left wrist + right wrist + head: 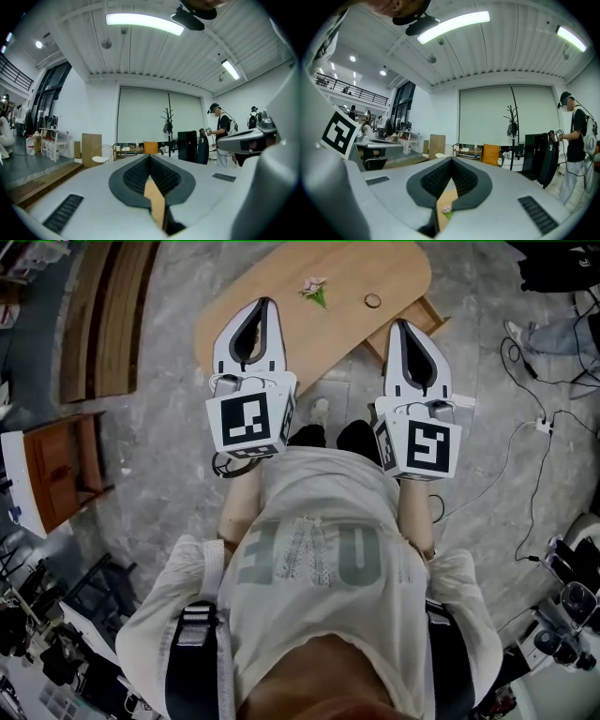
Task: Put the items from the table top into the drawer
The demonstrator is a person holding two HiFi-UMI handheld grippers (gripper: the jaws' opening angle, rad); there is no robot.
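Both claws are held out level ahead of the person, over a mottled grey stone floor. The left gripper has its smooth white shells pinched to a point, the ribbed black pads meeting at the tip with nothing between them. The right gripper is likewise closed and empty, and its own view shows only a narrow slit behind the touching tips. Each carries a cube with black-and-white square markers at its rear.

Beyond the tips stands a pale wooden table with rounded corners and a smooth matte top. On it lie a small pink flower with a green stem and, to its right and well apart from it, a thin dark ring. The drawer, a shallow wooden box, juts out from the table's right edge, partly open. Neither claw touches any of these
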